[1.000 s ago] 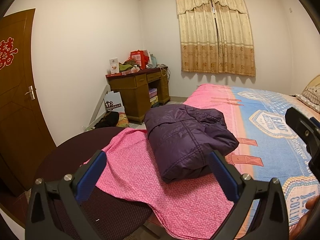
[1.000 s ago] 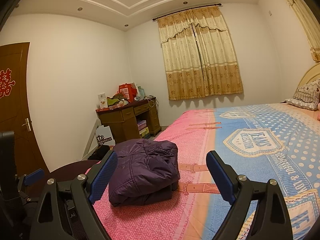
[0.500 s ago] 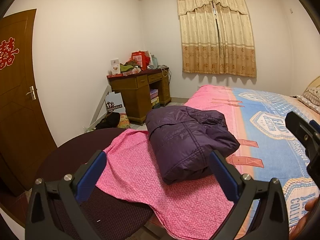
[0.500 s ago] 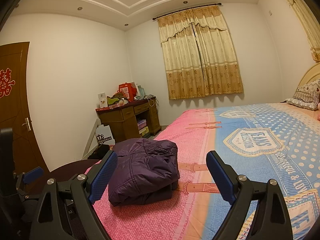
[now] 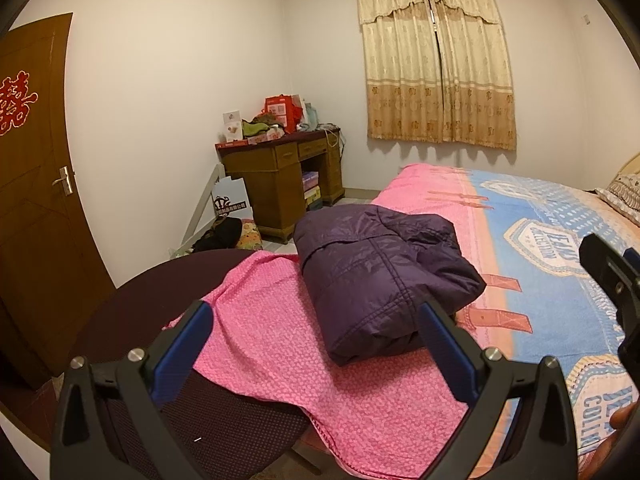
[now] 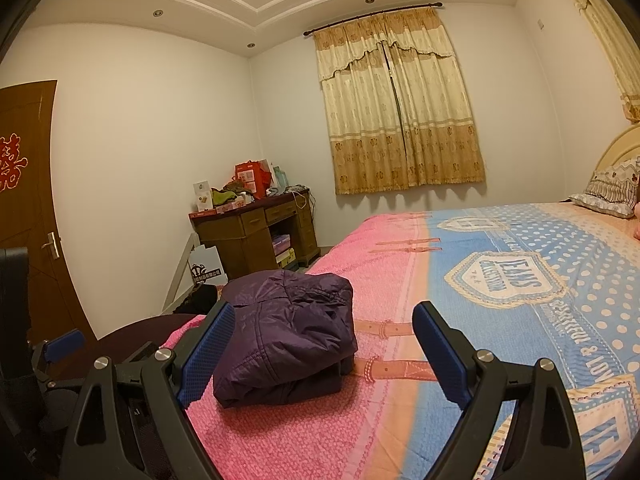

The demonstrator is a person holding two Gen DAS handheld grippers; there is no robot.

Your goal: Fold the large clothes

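Observation:
A dark purple padded jacket (image 5: 380, 276) lies folded into a thick bundle on the pink part of the bedspread (image 5: 280, 352), near the foot corner of the bed. The same jacket (image 6: 288, 336) shows in the right wrist view, just ahead and left of centre. My left gripper (image 5: 316, 332) is open, its blue pads wide apart, short of the jacket and touching nothing. My right gripper (image 6: 324, 332) is also open and empty, held back from the bundle. Part of the right gripper (image 5: 612, 276) shows at the right edge of the left wrist view.
The bed (image 6: 520, 280) with its blue and pink cover fills the right. A dark round chair seat (image 5: 132, 304) sits under the hanging spread at left. A cluttered wooden desk (image 5: 280, 176) stands in the far corner, a brown door (image 5: 36, 200) at left, curtains (image 5: 436, 80) behind.

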